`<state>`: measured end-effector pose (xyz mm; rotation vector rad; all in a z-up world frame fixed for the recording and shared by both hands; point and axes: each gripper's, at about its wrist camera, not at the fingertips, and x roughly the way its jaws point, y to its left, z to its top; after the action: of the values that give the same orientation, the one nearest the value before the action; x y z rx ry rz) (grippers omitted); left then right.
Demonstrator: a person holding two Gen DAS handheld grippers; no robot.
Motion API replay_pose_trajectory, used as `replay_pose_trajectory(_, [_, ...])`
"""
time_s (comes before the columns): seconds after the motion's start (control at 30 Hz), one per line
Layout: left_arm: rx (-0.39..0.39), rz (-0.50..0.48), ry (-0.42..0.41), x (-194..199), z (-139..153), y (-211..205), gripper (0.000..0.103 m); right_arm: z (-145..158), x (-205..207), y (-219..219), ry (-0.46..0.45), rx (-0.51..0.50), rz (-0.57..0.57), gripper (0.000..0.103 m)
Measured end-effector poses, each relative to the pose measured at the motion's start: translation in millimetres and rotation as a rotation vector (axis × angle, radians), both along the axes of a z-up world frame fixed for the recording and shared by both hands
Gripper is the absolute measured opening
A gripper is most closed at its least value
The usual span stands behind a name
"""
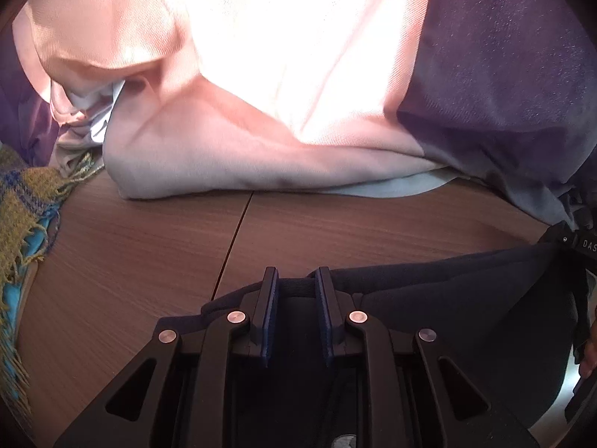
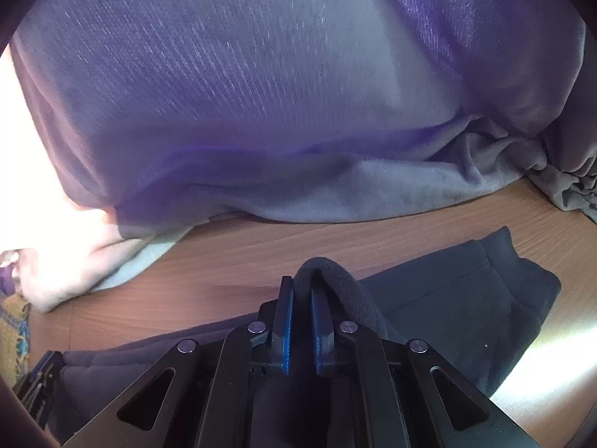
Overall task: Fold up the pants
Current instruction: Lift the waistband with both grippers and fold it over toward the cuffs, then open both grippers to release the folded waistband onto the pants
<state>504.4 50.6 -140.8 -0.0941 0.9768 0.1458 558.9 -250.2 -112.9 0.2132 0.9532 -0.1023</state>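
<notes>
Dark pants (image 2: 466, 298) are laid low on the wooden table (image 1: 149, 246), just in front of a heap of other laundry — pink cloth (image 1: 231, 86) and purple cloth (image 2: 261, 93).

Right tongs (image 2: 301, 295) are nearly closed, with a thick rolled edge of the pants pinched between the pads and humped above them. Left tongs (image 1: 292, 285) are narrowly parted; a dark strip of the pants is seen across the gap, but a firm grip cannot be confirmed.

Risks, as judged:
- the left edge could be dropped if it is not truly clamped — the fold would go skewed
- the pile could be snagged, as it is close ahead
- the fringed scarf (image 1: 26, 201) could be caught at left
</notes>
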Motion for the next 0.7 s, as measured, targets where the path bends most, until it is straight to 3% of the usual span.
replay_pose_trajectory(0.17, [0.015,-0.005,0.015,2,-7,2,0.023,-6,7,8,0.030,-0.034,0.027,0.011])
replay_pose_trajectory(0.23, [0.022,-0.011,0.010,2,-5,1,0.024,-4,6,10,0.027,-0.045,0.042,0.020])
replay_pose_trajectory(0.3, [0.029,-0.019,-0.014,-3,3,0,0.026,2,1,14,0.004,-0.057,0.065,0.029])
replay_pose_trajectory(0.37, [0.036,-0.018,-0.041,-11,13,0,0.037,11,-9,16,-0.019,-0.066,0.085,0.033])
replay_pose_trajectory(0.53, [0.044,-0.049,-0.101,-36,41,-4,0.040,38,-38,20,-0.091,-0.071,0.137,0.046])
replay_pose_trajectory(0.7, [0.055,-0.087,-0.165,-65,70,-12,0.045,66,-69,21,-0.159,-0.093,0.172,0.050])
